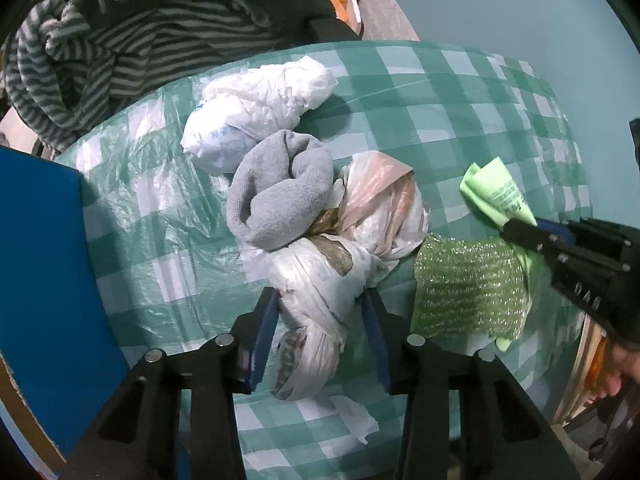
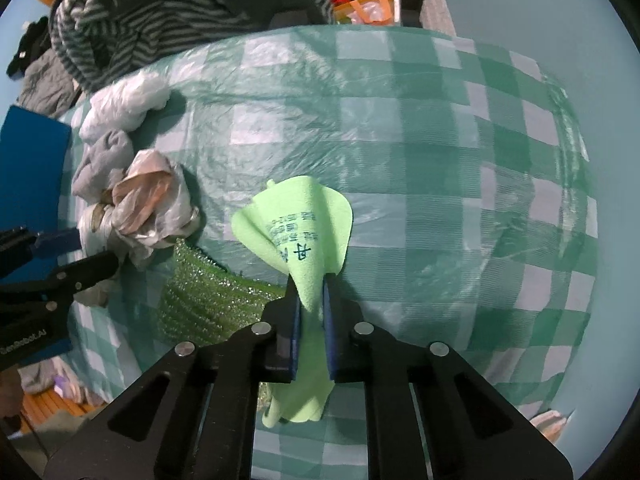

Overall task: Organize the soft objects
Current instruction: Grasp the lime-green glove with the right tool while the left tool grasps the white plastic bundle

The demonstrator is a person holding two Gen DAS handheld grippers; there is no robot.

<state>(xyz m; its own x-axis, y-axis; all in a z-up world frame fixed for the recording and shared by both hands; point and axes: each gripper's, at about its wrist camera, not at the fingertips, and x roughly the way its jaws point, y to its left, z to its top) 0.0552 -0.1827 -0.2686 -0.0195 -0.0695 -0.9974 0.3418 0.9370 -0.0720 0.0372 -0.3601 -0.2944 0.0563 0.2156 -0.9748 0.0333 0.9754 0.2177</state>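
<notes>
Right gripper (image 2: 311, 280) clenched on thin lime-green cloth (image 2: 298, 224) (printed text), lifted over green-checked plastic tablecloth (image 2: 440, 140). Left gripper (image 1: 320, 300) straddles knotted white plastic bag (image 1: 316, 280), pads touching; bag's contents unclear. Nearby: rolled grey towel (image 1: 276, 196), glittery green mesh (image 1: 468, 288).

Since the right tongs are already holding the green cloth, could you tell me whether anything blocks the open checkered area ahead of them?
Nothing visible does. The green cloth hangs in the right tongs above bare checkered tablecloth; the plastic bags and green bubble wrap lie off to the left.
</notes>
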